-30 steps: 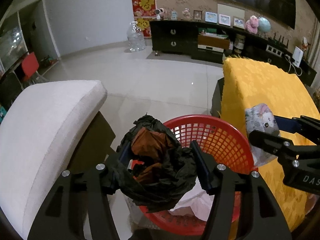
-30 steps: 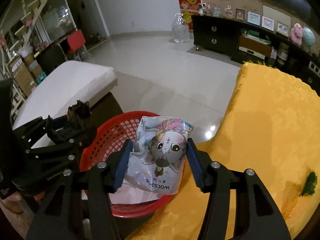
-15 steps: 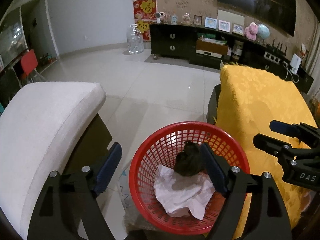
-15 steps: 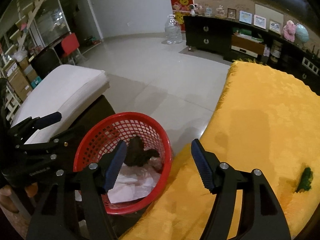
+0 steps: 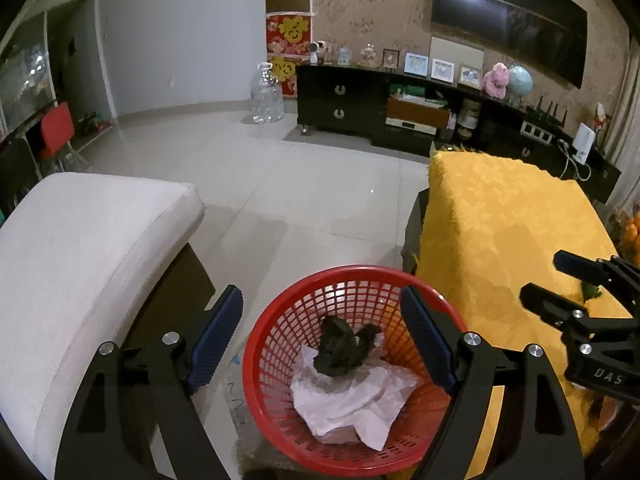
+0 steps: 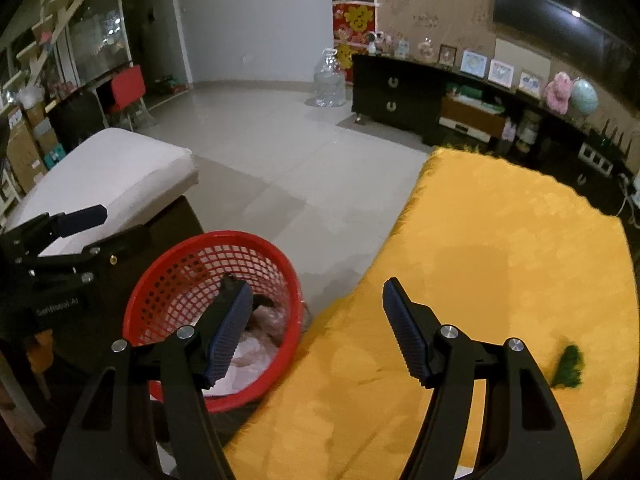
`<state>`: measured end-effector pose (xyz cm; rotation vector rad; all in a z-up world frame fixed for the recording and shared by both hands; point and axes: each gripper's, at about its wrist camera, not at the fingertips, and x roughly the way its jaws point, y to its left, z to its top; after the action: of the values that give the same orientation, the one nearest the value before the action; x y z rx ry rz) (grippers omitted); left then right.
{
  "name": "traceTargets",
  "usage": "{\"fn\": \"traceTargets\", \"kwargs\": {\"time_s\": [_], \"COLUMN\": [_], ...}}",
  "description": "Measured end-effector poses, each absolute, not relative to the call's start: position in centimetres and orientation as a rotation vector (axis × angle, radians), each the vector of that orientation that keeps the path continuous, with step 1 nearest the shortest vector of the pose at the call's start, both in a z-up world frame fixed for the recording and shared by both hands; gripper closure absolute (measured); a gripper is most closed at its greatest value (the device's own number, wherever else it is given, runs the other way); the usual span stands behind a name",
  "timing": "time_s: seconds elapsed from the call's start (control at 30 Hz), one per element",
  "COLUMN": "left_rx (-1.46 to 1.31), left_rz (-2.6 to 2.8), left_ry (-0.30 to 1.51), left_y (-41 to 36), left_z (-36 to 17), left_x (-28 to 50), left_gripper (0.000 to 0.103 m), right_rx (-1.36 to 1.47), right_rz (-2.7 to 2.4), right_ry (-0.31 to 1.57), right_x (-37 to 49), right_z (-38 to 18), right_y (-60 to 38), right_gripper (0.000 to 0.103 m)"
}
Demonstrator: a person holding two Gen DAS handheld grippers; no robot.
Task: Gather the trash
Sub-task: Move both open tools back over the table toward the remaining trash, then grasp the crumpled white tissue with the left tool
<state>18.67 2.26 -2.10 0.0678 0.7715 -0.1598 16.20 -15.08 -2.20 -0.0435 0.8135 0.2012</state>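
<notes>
Right claw (image 6: 316, 330) stands wide open and empty, tilted steeply down over the near edge of a yellow cloth (image 6: 520, 248) covering a desk. Its left pad hangs over the rim of a red basket (image 6: 138, 312) at 9 o'clock; its right pad sits above bare cloth. The next likely piece of trash, a small green scrap (image 6: 568, 368), lies on the cloth at about 3 o'clock from this claw, near it and well apart from the basket. Its long axis seems to run roughly away from the camera, though it is blurred.

Left claw (image 5: 322, 336) is also wide open and empty, angled down straight over the basket (image 5: 340, 280), its pads on either side of the basket's mouth. Inside lie a black wad (image 5: 344, 346) on top of crumpled white paper (image 5: 352, 400).

The right claw is plainly the nearer to the scrap; reaching it would likely mean swinging right and dipping lower. A white cushion (image 5: 80, 248) sits at 9 o'clock from the left claw.
</notes>
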Motion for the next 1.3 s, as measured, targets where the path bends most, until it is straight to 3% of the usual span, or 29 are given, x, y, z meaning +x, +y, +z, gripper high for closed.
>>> {"fn": "traceTargets", "kwargs": {"time_s": [0.2, 0.53, 1.3], "left_rx": [0.082, 0.106, 0.358], "left_rz": [-0.196, -0.284, -0.609], "left_ry": [0.759, 0.749, 0.770], "left_y": [1.1, -2.3, -16.5], "left_z": [-1.7, -1.3, -5.2], "left_x": [18.2, 17.0, 10.7], "left_gripper": [0.025, 0.025, 0.023], "right_rx": [-0.047, 0.061, 0.260], "right_rz": [0.129, -0.026, -0.276], "right_ry": [0.750, 0.721, 0.755], "right_x": [14.7, 11.1, 1.7], "right_z": [0.0, 1.3, -2.4], "right_y": [-18.2, -26.1, -35.1], "right_gripper": [0.032, 0.031, 0.031]}}
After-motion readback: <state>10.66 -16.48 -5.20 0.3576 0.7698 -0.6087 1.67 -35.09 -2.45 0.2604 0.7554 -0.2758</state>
